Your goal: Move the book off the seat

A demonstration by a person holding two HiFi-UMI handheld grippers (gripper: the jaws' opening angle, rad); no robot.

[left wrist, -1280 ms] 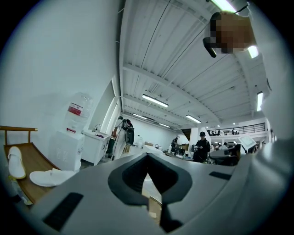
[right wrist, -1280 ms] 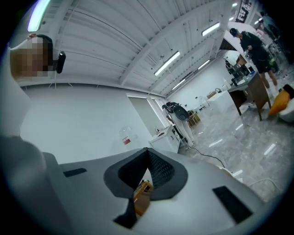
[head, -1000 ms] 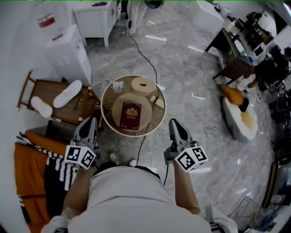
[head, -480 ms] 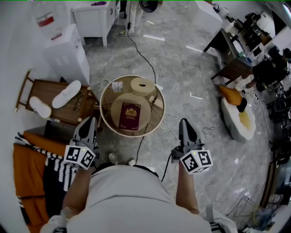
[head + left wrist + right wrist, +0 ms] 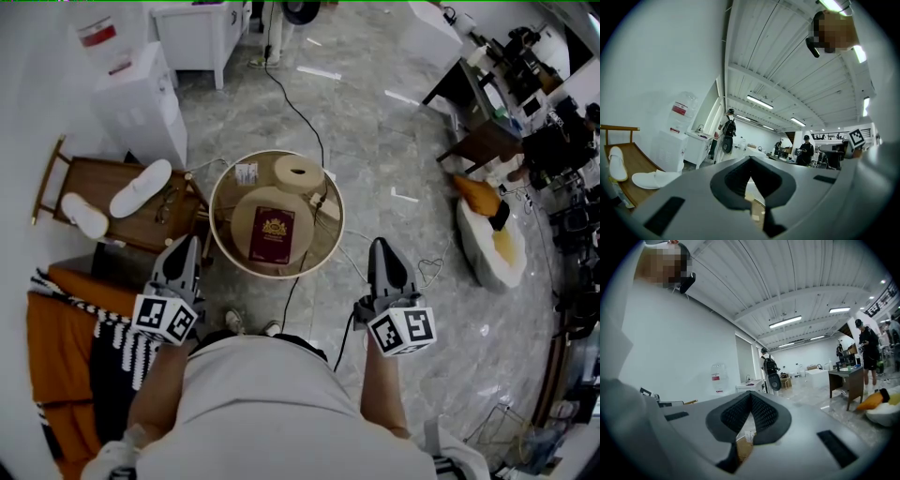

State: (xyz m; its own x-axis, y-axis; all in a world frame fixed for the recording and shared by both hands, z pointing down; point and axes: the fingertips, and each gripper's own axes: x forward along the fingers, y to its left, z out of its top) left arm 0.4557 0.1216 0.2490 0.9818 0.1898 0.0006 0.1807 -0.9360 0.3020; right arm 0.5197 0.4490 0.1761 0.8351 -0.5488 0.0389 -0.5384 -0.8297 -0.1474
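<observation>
A dark red book (image 5: 271,235) with a gold emblem lies flat on a round tan seat (image 5: 246,214) inside a light circular rim (image 5: 217,202). A smaller round wooden piece (image 5: 299,174) sits beyond it. My left gripper (image 5: 185,247) hangs near the rim's lower left, apart from the book, its jaws closed with nothing between them. My right gripper (image 5: 382,249) is to the lower right of the rim, also shut and empty. In the left gripper view the left gripper (image 5: 751,161) points level into the room, and so does the right gripper (image 5: 751,397) in its own view.
A wooden chair (image 5: 103,183) with white slippers (image 5: 141,188) and glasses stands left of the rim. A black cable (image 5: 298,117) runs across the marble floor. An orange cloth (image 5: 56,333) lies at lower left, a white-and-orange cushion (image 5: 492,244) at right, white cabinets (image 5: 141,103) behind.
My right gripper has shifted to the right, away from the rim, and rolled a little. The left gripper has stayed put. The book has not moved.
</observation>
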